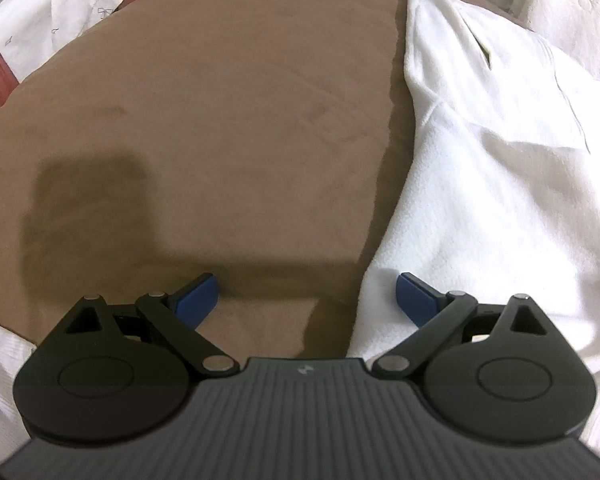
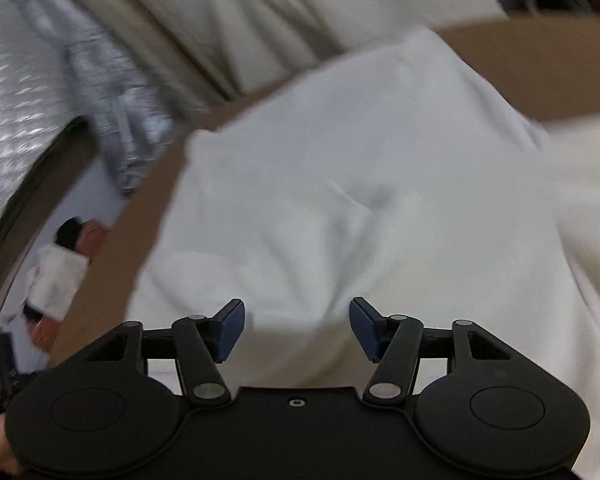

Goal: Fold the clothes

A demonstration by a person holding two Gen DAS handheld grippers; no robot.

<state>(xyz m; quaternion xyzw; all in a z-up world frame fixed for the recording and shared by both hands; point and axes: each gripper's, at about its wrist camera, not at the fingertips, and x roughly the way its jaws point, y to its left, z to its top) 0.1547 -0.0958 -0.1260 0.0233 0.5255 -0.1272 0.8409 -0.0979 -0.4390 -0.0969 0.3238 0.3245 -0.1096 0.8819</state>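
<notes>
White garment (image 1: pixel 480 200) lies partly folded on the brown table (image 1: pixel 220 120), more folds left, beside it my left gripper (image 1: pixel 306 300) and over it my right gripper (image 2: pixel 297 328), both wide and empty.

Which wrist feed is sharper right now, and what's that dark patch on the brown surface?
Left wrist view: sharp; the dark patch on the brown cover looks like a cast shadow, probably of the gripper; fisheye bends the cover's edge. Right wrist view: motion blur smears the white garment and the background; only the right gripper itself is crisp.
</notes>
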